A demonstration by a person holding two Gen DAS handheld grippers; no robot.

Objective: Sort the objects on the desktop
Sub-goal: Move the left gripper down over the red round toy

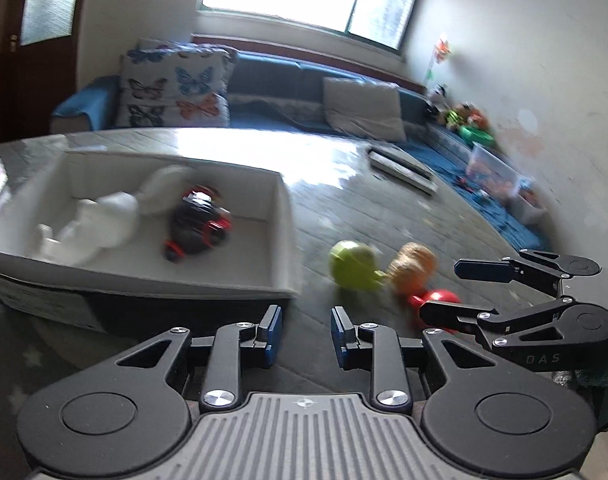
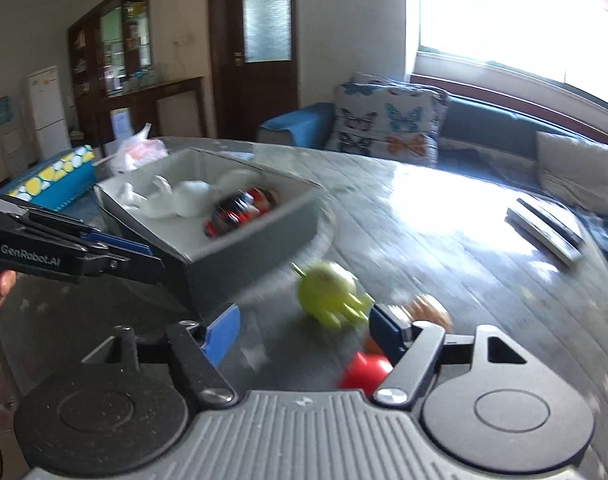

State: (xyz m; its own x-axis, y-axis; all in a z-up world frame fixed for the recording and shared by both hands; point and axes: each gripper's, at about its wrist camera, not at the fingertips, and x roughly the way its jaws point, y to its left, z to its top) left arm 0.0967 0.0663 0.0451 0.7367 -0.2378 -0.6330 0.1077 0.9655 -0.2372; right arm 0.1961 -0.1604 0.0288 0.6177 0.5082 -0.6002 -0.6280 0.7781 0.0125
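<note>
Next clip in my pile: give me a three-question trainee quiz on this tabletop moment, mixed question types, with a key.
1. True or false: the green toy lies inside the box.
2. Multiple choice: which things are already in the box? A) a white toy and a black-and-red toy; B) a red toy and an orange toy; C) nothing.
3. Fill in: neither the left gripper nor the right gripper holds anything; both stand ____.

Key: 1 false, it lies on the table beside the orange toy and red toy. 2 A. 3 open.
</note>
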